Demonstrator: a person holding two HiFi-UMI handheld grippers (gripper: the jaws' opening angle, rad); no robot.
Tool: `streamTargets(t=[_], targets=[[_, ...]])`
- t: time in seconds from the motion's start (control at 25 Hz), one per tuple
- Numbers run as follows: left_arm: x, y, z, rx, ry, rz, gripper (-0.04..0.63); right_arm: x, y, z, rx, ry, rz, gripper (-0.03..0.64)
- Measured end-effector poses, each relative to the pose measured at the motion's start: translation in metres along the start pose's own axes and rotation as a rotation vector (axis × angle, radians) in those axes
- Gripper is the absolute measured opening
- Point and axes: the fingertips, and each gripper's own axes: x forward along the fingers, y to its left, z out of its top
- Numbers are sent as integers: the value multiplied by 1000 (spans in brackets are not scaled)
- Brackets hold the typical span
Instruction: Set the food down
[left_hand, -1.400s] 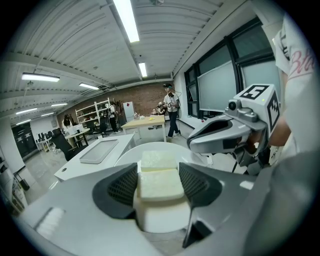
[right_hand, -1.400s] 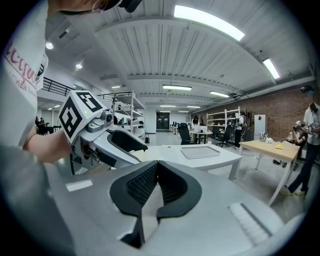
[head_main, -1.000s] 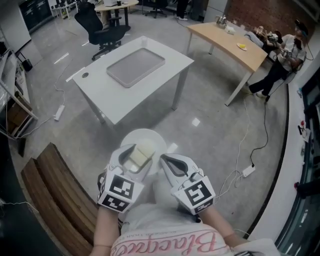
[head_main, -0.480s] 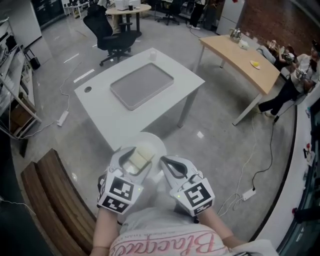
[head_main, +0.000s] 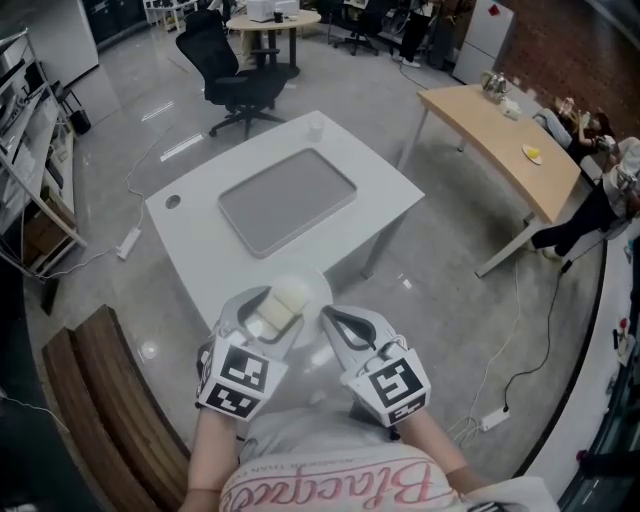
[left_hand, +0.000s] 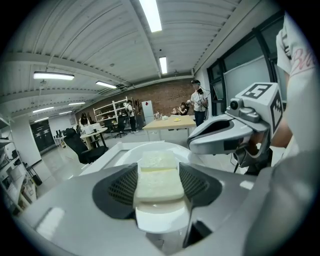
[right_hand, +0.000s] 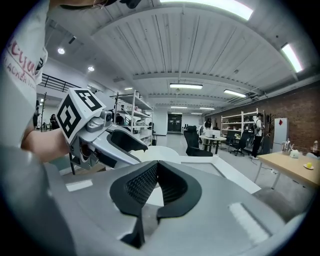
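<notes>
A pale slab of food (head_main: 280, 303) sits between the pads of my left gripper (head_main: 270, 312), which is shut on it. In the left gripper view the food (left_hand: 157, 180) fills the gap between the black pads. Under it hangs a round white plate (head_main: 300, 275), carried in the air above the floor. My right gripper (head_main: 328, 318) is shut, its tips at the plate's right rim and apparently pinching it. Its pads meet in the right gripper view (right_hand: 156, 167), with the plate (right_hand: 165, 150) just beyond. Ahead stands a white table (head_main: 190, 235) bearing a grey tray (head_main: 288, 200).
A black office chair (head_main: 235, 70) stands behind the white table. A wooden desk (head_main: 500, 125) is at the right, with a person (head_main: 600, 195) beside it. A wooden bench (head_main: 90, 400) lies at my lower left. Cables (head_main: 510, 370) trail over the floor.
The white table and its tray have drawn nearer and lower in the head view. Both grippers, the food and the plate keep the same pose relative to each other.
</notes>
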Motion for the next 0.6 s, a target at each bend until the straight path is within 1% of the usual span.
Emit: streamTargets(t=[0.28, 0.6], targets=[[34, 20, 6, -16, 1, -3, 259, 13, -30, -7, -28, 25, -21, 2], [74, 54, 14, -15, -1, -4, 259, 44, -59, -8, -21, 45, -19, 2]])
